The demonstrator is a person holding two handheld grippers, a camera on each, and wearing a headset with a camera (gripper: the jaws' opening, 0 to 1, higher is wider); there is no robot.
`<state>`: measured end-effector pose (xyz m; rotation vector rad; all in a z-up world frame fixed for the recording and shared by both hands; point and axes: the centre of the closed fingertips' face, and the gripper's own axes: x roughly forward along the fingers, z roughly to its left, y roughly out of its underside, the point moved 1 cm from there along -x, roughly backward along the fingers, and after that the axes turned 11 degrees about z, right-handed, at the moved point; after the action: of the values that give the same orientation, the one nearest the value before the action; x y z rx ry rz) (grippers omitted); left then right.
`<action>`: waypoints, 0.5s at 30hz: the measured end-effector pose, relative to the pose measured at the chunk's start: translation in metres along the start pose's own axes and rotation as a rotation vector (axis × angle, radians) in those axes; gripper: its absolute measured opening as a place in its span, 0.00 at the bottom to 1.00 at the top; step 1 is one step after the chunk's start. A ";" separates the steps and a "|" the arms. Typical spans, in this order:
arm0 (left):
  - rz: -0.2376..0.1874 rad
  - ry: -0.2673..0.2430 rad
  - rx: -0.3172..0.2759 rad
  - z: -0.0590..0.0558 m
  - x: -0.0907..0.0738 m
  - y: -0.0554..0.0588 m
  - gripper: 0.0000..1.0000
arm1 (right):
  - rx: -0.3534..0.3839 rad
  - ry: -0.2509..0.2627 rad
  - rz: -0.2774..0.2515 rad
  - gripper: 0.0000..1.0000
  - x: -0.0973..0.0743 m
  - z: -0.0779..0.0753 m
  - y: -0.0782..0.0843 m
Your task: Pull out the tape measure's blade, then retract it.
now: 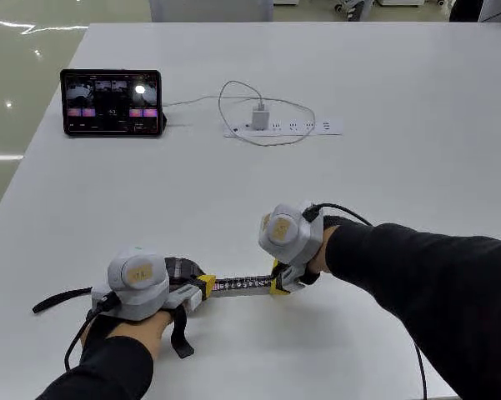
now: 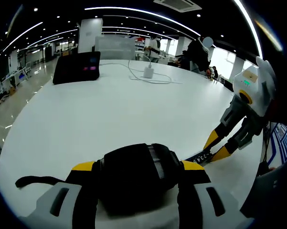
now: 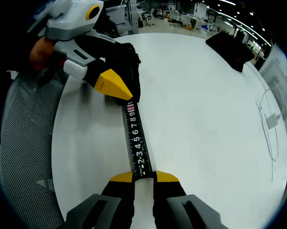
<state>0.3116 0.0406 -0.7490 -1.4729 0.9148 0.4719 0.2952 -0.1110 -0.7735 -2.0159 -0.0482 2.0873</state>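
Left tongs (image 2: 138,168) clamp the black rounded tape measure case (image 2: 133,186) on the white surface (image 1: 358,175); right tongs (image 3: 144,178) pinch the tip of its numbered metal blade (image 3: 136,138), partly drawn. Thin, springy, likely slick, so best held at the end hook.

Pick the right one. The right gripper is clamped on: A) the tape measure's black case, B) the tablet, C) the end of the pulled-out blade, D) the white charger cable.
C: the right gripper pinches the end of the blade, while the left gripper holds the case.
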 end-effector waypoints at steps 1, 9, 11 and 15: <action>0.001 0.001 -0.002 0.000 0.000 0.000 0.63 | 0.001 -0.003 0.000 0.10 0.001 0.000 -0.001; 0.004 0.001 -0.006 0.001 0.000 0.000 0.63 | 0.006 -0.011 -0.007 0.10 0.002 0.000 -0.006; 0.004 0.002 -0.008 0.001 0.000 0.000 0.63 | 0.007 -0.012 -0.008 0.10 0.002 0.000 -0.007; 0.003 0.006 -0.011 0.001 0.000 0.000 0.63 | 0.008 -0.011 -0.011 0.11 0.003 0.001 -0.009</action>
<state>0.3118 0.0414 -0.7489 -1.4837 0.9206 0.4752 0.2959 -0.1013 -0.7742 -1.9950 -0.0536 2.0889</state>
